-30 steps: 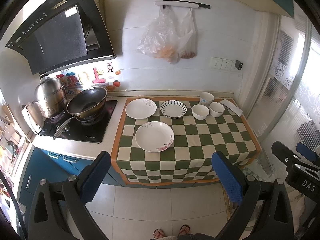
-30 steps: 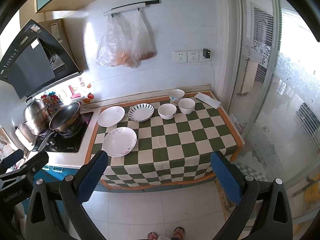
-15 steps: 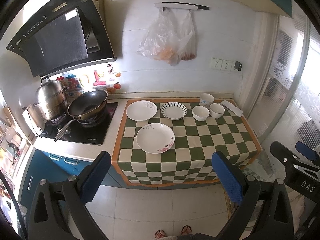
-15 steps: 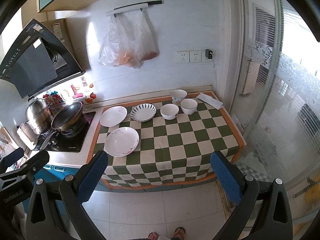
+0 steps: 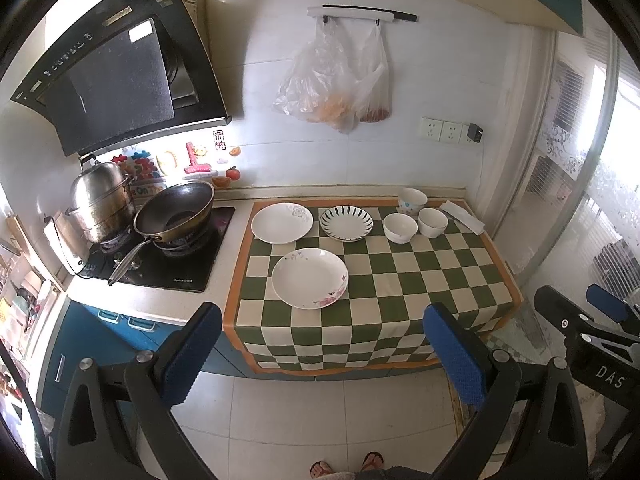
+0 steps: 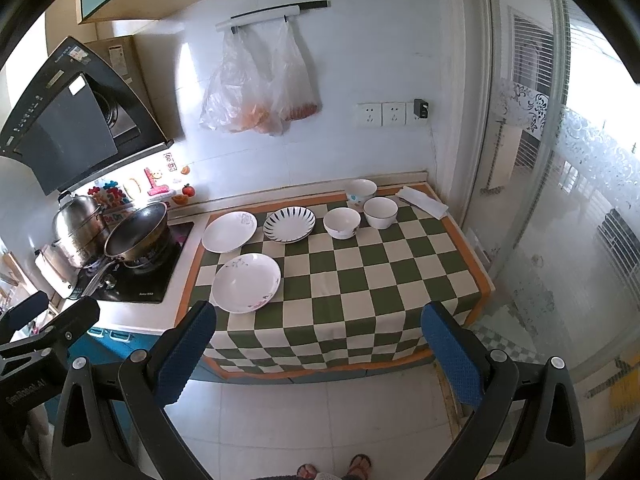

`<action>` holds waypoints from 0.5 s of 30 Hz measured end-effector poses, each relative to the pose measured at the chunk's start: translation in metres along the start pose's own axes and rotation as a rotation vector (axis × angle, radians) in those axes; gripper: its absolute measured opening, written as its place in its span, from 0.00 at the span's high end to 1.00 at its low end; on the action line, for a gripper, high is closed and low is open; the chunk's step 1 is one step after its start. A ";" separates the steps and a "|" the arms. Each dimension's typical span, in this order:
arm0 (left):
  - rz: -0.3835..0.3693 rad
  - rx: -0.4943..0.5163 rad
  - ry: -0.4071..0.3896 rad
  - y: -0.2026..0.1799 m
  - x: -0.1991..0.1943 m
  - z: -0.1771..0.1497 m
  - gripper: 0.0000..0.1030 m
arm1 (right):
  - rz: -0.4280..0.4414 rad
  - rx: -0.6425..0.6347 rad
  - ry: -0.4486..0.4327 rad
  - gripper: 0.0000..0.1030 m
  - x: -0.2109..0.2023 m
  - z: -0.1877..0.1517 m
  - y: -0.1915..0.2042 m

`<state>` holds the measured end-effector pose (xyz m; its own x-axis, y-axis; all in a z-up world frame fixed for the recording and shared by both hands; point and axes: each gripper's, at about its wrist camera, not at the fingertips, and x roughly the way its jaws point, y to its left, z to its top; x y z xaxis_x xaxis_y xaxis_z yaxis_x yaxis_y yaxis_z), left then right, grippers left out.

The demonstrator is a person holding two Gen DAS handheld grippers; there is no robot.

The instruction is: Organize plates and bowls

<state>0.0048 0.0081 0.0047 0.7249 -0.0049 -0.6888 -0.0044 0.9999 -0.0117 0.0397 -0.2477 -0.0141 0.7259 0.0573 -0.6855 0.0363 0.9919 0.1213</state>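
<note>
Both grippers hang well back from the tabletop (image 5: 400,276) w/ its green-and-cream checked cloth, nothing gripped: left gripper (image 5: 322,350) has its blue-padded fingers (image 5: 191,354) spread wide and empty, right gripper (image 6: 320,350) likewise wide apart w/ nothing between. Task's things all sit on the cloth, untouched. Three plates on the left half: large white plate w/ pink floral edge (image 5: 309,278) nearest the front, plain white plate w/ faint grey flower (image 5: 281,223) behind it by the stove side, white plate w/ dark radial stripes (image 5: 346,223) just beside that. Three white ceramic bowls cluster at back right: one (image 5: 400,228) next to the striped plate, one (image 5: 433,222) just right of it, a patterned one (image 5: 412,200) behind, near the wall. Step in hand looks like the approach, no stacking begun. To do it well, prob. take the left gripper to the plates and the right to the bowls, so arms don't cross. Come in low and level at a plate's rim, one finger under and one over, since flat glazed ware gives little to bite on and can slip. Best base for the stack is likely the floral plate, being largest. Keep clear of the dark wok (image 5: 174,212) and its handle jutting toward the cloth edge.
</note>
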 end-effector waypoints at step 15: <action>0.005 0.002 0.000 -0.003 0.002 0.002 0.00 | 0.007 -0.002 0.016 0.00 0.007 0.000 0.002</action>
<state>0.0076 0.0047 0.0047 0.7249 -0.0003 -0.6889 -0.0060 1.0000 -0.0067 0.0447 -0.2449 -0.0182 0.7148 0.0658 -0.6962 0.0299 0.9918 0.1244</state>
